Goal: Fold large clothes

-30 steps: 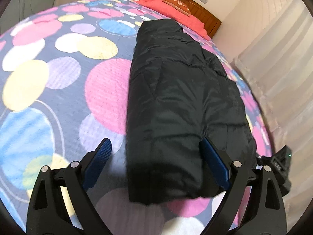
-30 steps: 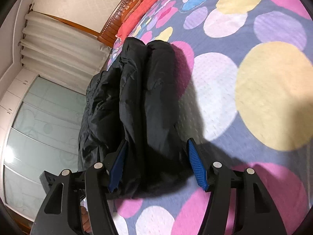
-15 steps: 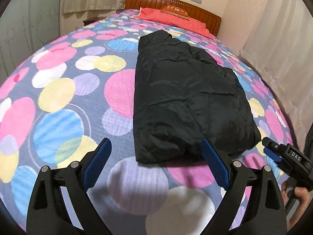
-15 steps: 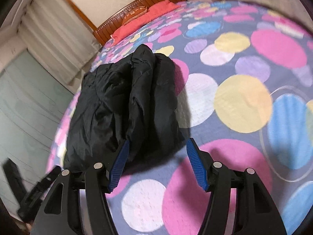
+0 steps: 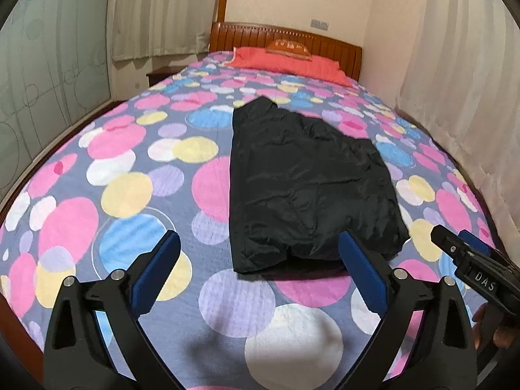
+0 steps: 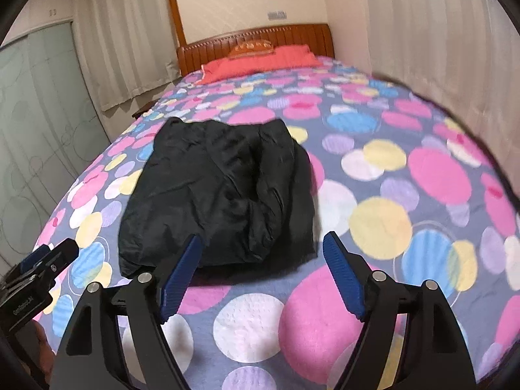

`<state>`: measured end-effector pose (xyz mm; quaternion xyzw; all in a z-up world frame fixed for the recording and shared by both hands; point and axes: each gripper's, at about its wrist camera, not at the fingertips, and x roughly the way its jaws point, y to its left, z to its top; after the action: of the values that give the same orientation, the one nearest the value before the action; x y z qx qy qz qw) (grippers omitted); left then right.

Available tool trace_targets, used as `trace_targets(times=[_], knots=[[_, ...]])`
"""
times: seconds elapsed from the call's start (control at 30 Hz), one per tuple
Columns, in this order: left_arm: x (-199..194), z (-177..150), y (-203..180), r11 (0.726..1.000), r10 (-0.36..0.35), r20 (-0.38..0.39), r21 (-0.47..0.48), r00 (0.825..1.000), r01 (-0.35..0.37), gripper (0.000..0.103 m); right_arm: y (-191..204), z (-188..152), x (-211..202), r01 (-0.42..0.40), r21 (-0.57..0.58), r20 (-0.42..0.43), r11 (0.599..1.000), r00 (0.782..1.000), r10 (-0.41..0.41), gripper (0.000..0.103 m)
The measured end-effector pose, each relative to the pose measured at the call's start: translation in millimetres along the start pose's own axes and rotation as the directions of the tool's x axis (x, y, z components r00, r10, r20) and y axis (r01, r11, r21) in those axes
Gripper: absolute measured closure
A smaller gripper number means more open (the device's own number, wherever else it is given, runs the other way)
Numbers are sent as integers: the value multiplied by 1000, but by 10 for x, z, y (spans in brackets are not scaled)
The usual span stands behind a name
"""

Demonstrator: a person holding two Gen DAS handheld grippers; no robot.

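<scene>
One folded black garment (image 5: 305,182) lies on one bed (image 5: 97,195) with a spotted cover. Two tools are in view, the left tool (image 5: 258,266) and the right tool (image 6: 263,269), each with two blue pads, four pads in all, and both sets of jaws are opening with nothing between them. One red pillow (image 5: 286,61), one small orange cushion (image 5: 287,46) on it, one wooden headboard (image 5: 341,48), one wall switch plate (image 5: 319,24).
</scene>
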<state>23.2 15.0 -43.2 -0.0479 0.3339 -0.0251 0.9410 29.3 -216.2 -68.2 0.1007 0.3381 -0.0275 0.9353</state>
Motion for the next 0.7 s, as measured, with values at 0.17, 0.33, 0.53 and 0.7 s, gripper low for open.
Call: trace_targets(times=[0.17, 0.33, 0.53, 0.7], knots=[[-134, 55, -37, 1000, 7, 34, 3, 999, -7, 5, 130, 62, -197, 8, -31, 51, 999, 999, -6, 24], [-220, 73, -64, 1000, 7, 61, 10, 998, -8, 4, 197, 101, -295, 24, -55, 92, 998, 996, -19, 24], [-242, 71, -74, 1000, 8, 61, 11, 998, -8, 4, 226, 73, -256, 23, -57, 81, 998, 997, -19, 24], [-252, 65, -69, 1000, 11, 64, 12, 998, -12, 4, 246, 58, -252, 24, -60, 80, 998, 997, -19, 24]])
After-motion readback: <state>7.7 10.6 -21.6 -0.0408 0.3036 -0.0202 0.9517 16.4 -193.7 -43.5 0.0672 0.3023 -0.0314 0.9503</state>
